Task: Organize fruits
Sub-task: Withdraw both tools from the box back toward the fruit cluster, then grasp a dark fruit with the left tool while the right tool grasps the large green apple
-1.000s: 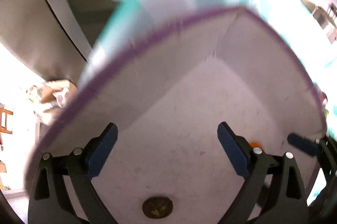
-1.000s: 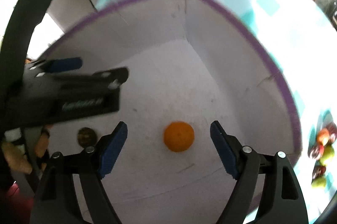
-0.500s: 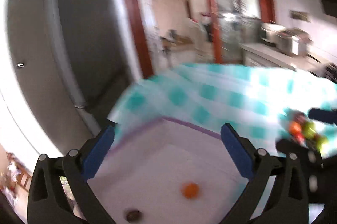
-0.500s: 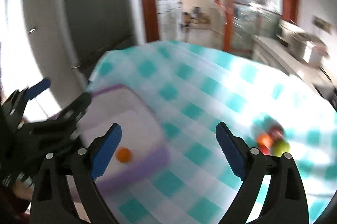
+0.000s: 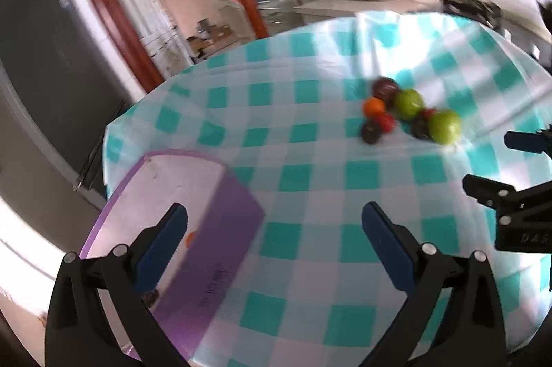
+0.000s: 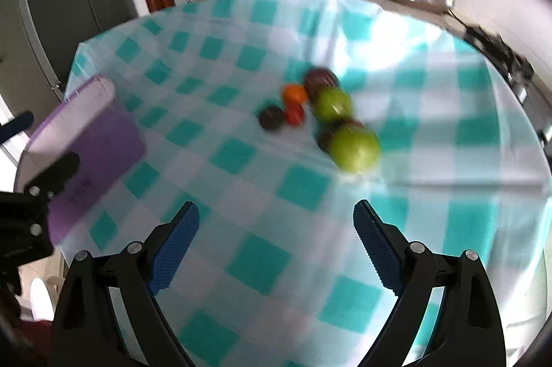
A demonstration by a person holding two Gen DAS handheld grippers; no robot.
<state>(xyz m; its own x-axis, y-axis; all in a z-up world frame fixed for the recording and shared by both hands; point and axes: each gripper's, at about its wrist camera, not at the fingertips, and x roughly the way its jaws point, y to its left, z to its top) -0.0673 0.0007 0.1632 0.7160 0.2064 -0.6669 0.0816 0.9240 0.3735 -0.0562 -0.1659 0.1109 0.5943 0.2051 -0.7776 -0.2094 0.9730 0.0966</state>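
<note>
Fruit (image 6: 321,115) is gathered in a loose cluster on the checked tablecloth (image 6: 262,260), toward the middle of the table and well ahead of the right gripper (image 6: 276,246), whose blue pads (image 6: 174,246) are spread wide with nothing between them. Two green apples (image 6: 355,146), a small orange (image 6: 294,93), a red fruit and several dark ones can be made out in the cluster, though the edges are blurred. From the left wrist view the same cluster (image 5: 410,111) is seen toward the far right part of the table, well apart from the left gripper (image 5: 274,239), which is likewise held open and empty above the cloth beside the near left corner. Both tools are pointed forward and down over the table, the right one visible at the right edge of the left view. A purple box (image 5: 220,229) stands at the near left corner of the table; an orange fruit (image 5: 190,238) is partly visible inside it, and a dark round object (image 5: 150,298) lies lower in it, too hidden to identify.
</note>
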